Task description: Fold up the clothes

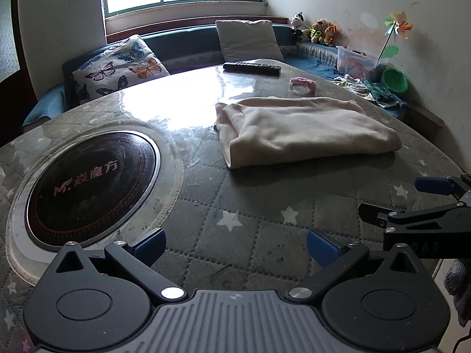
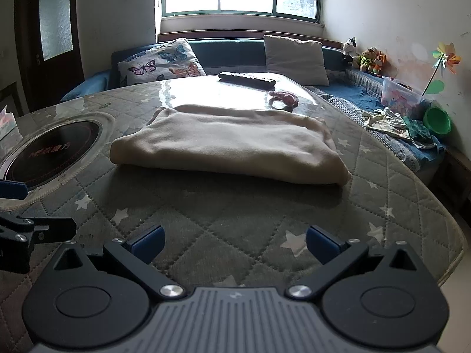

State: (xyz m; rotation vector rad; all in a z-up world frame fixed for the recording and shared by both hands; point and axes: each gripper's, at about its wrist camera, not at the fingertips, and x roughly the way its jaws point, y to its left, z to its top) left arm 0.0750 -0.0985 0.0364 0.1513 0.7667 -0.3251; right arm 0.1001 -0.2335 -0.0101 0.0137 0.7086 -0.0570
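Note:
A cream garment (image 1: 303,131) lies folded in a flat rectangle on the quilted table top (image 1: 235,206); it also shows in the right wrist view (image 2: 229,144). My left gripper (image 1: 235,248) is open and empty, held above the table well short of the garment. My right gripper (image 2: 234,242) is open and empty, also back from the garment's near edge. The right gripper shows at the right edge of the left wrist view (image 1: 412,203), and the left gripper shows at the left edge of the right wrist view (image 2: 20,209).
A round black induction hob (image 1: 91,185) is set into the table at left. A black remote (image 1: 251,67) and a pink toy (image 1: 303,83) lie at the far side. A bench with cushions (image 1: 120,67), loose clothes (image 2: 391,125) and a green bowl (image 2: 437,120) runs behind and to the right.

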